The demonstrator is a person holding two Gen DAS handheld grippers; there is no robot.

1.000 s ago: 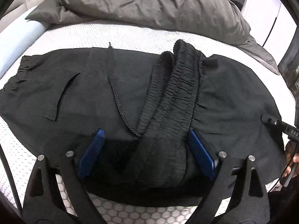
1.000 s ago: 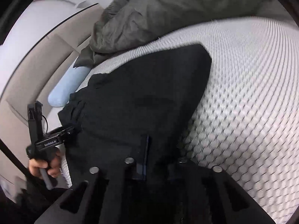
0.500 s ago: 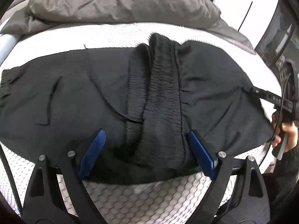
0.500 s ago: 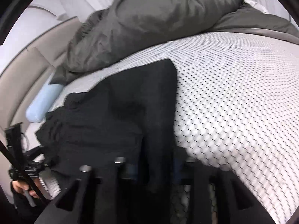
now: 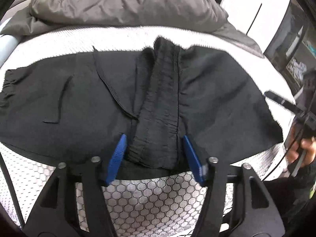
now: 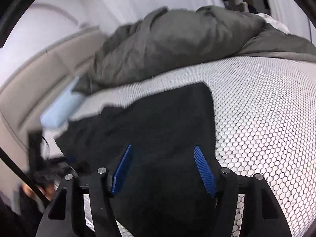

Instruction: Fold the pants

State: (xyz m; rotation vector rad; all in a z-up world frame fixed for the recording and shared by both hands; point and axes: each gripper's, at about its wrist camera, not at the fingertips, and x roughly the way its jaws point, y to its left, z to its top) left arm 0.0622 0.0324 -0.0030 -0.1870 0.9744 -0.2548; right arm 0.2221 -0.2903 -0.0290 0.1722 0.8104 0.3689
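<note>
**Black pants laid across the mattress, both grippers spread at the near edge**

The pants (image 5: 217,98) lie flat across the white honeycomb-textured mattress (image 5: 148,197), with the gathered elastic waistband (image 5: 160,108) doubled over the middle of the garment and a braided drawstring (image 5: 110,86) trailing loose beside it. A rumpled grey duvet (image 5: 122,4) sits behind, at the far side of the bed, apart from the pants, and a pale blue bolster (image 6: 61,106) lies at the headboard side.

The left gripper (image 5: 155,152) has its blue pads spread to either side of the near end of the waistband; the pads flank the band closely, but nothing is pinched. The right gripper (image 6: 164,169) likewise has its fingers held apart, over dark cloth at the other end of the pants; whether the pads touch the fabric cannot be told.

Handling, as judged: the cloth appears thin, light and limp, so it will sag and slide on itself when lifted, and a single-layer pinch is likely to drag only the top ply. The ribbed waistband is the thickest and firmest part and offers the most secure hold; at the right end, a grip taking in all layers at the edge should carry the fold evenly. The drawstring may snag or trail out.
</note>
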